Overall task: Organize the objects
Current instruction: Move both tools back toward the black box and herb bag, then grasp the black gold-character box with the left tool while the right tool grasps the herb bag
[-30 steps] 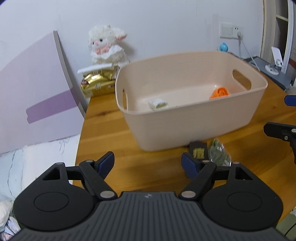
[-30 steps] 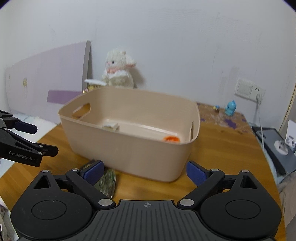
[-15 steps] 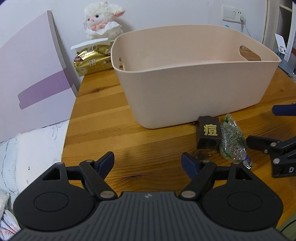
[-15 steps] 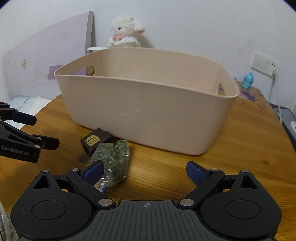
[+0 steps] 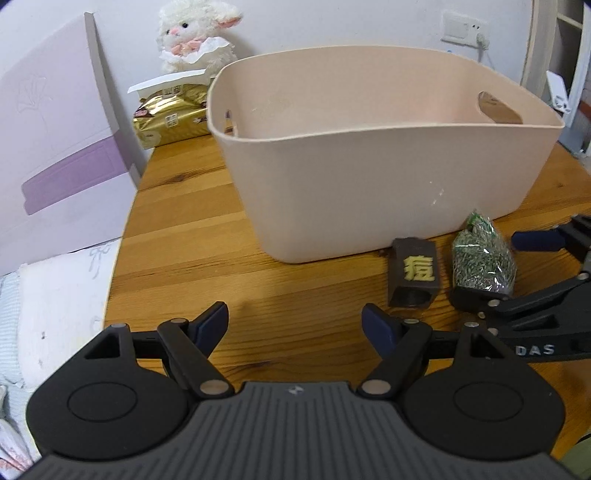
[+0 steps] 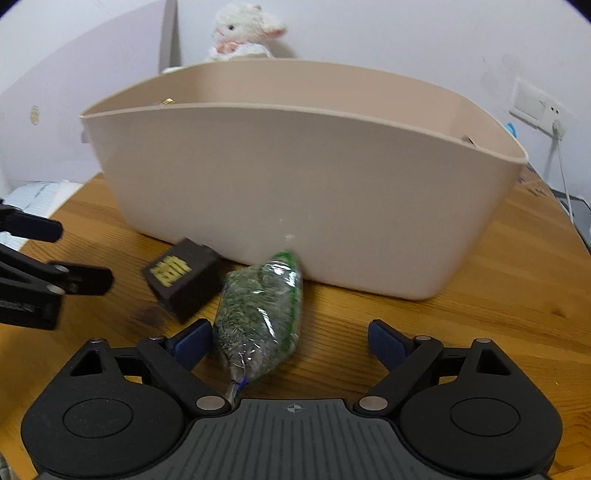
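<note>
Two hand-held tools hang low over a wooden desk (image 5: 192,258), both aimed at a beige plastic storage bin (image 5: 369,177) that stands in the desk's middle. The left tool (image 5: 295,323) is level with the surface, its blue-padded fingers spread wide over bare wood near the desk's left edge, gripping nothing. The right tool (image 6: 290,341) is also low and level, its fingers spread wide to either side of a clear bag of green granules (image 6: 260,317). The bag lies on the desk with its far end touching the bin's front wall and its knotted near end reaching back to the tool's body; the left pad is just beside the bag, while the right pad stands well apart from it, so the bag is not pinched.

Just to the left of the bag, a dark brown block with a gold character (image 6: 183,278) rests on the desk against the foot of the bin, seen from the left wrist as a small hollow-ended box (image 5: 413,277). In that view the right tool's black linkage enters from the right edge, one finger beyond the bag and the other in front of it.

Behind the bin, at the desk's far left corner, a white plush lamb (image 5: 195,33) sits on gold-wrapped packets (image 5: 170,118), and a lilac board (image 5: 55,147) leans against the wall.
</note>
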A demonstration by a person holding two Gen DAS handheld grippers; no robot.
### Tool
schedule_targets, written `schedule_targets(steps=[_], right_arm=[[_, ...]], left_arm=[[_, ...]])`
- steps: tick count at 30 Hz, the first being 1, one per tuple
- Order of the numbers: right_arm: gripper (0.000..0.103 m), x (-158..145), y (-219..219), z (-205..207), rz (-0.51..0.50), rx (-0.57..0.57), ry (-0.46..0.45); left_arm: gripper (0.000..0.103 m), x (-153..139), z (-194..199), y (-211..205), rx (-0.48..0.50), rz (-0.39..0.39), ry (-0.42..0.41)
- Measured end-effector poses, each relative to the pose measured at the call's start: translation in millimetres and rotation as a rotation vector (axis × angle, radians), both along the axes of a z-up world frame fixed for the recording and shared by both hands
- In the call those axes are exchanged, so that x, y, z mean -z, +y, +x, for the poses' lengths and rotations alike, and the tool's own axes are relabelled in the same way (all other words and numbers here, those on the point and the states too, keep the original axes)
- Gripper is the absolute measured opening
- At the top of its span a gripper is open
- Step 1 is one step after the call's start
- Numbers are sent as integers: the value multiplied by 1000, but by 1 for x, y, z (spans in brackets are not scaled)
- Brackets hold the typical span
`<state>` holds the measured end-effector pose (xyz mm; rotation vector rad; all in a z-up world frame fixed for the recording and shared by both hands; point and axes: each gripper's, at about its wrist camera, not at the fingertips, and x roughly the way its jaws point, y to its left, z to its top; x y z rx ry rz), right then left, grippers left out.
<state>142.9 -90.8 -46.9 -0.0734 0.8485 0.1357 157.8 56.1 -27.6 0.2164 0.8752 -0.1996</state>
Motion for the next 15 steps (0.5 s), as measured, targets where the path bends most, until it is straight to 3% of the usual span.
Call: schedule_targets(steps=[15], right_arm=[[87, 6, -30, -6, 4, 45, -17]], left_arm=[[82, 7, 9, -41, 91, -47, 31]])
